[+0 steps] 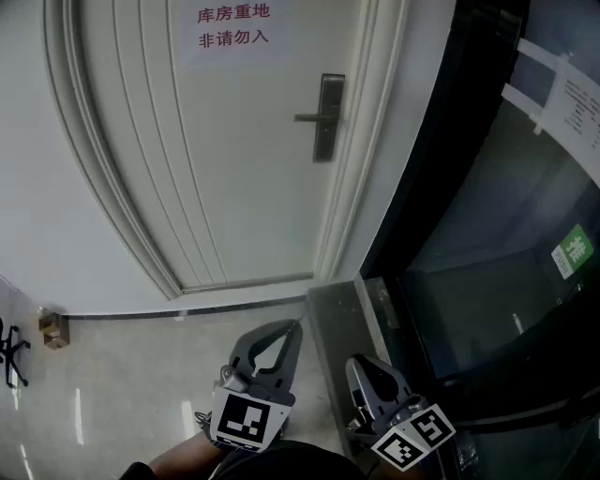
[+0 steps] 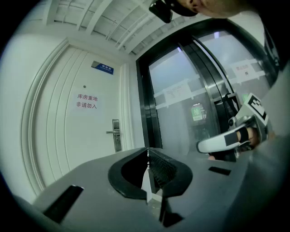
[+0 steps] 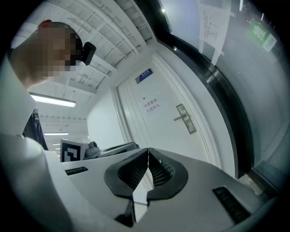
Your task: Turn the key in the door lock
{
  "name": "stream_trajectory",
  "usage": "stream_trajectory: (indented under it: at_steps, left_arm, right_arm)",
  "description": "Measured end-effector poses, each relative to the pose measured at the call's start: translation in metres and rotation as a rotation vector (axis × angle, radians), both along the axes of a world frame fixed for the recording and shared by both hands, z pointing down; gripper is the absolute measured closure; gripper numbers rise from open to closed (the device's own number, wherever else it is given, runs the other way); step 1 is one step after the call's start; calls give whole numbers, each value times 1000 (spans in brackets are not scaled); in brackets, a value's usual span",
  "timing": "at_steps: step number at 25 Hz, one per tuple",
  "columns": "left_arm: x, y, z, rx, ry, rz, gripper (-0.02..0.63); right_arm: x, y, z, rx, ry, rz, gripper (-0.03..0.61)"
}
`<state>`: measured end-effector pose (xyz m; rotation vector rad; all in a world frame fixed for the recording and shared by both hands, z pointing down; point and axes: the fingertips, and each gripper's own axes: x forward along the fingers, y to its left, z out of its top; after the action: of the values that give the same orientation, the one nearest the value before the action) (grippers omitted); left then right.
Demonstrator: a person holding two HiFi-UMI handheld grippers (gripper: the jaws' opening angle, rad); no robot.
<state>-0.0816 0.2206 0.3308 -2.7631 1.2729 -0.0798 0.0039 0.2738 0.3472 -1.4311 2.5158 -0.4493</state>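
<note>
A white panelled door [image 1: 216, 159] stands ahead, closed. Its metal lock plate [image 1: 328, 117] with a lever handle sits at the door's right side, also seen small in the left gripper view [image 2: 117, 135] and the right gripper view [image 3: 186, 118]. No key shows in any view; the keyhole is too small to make out. My left gripper [image 1: 298, 323] is held low, well short of the door, jaws shut with nothing between them [image 2: 147, 149]. My right gripper [image 1: 359, 362] hangs beside it to the right, also shut and empty [image 3: 148, 149].
A paper sign with red characters [image 1: 232, 26] is stuck high on the door. To the right runs a black-framed glass door [image 1: 487, 234] with a green sticker [image 1: 573, 251]. A small wooden box [image 1: 53, 329] sits on the tiled floor at left.
</note>
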Motion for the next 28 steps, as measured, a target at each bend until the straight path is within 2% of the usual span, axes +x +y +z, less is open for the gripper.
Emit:
stream_trajectory:
  at_steps: [8,13,18,22,28]
  left_arm:
    - [-17,-88,-11,75,-46,58,601]
    - [-16,-130,-15,83,-49,71,601]
    - [-1,-169,-20,124,-87,66,601]
    - [15,-208,-27,197,-150,43,601]
    - [55,-275,-32,252,-196,13,601]
  right_arm:
    - [-31,-87,-3,-5,0,18,566]
    - [-28,-122,-3,-16,2,44,566]
    - [-17,-155,3,-32,-5,47,566]
    - [-4,-190,5,-26,-13,32,566]
    - [34,-257,1,-14,-25,12,566]
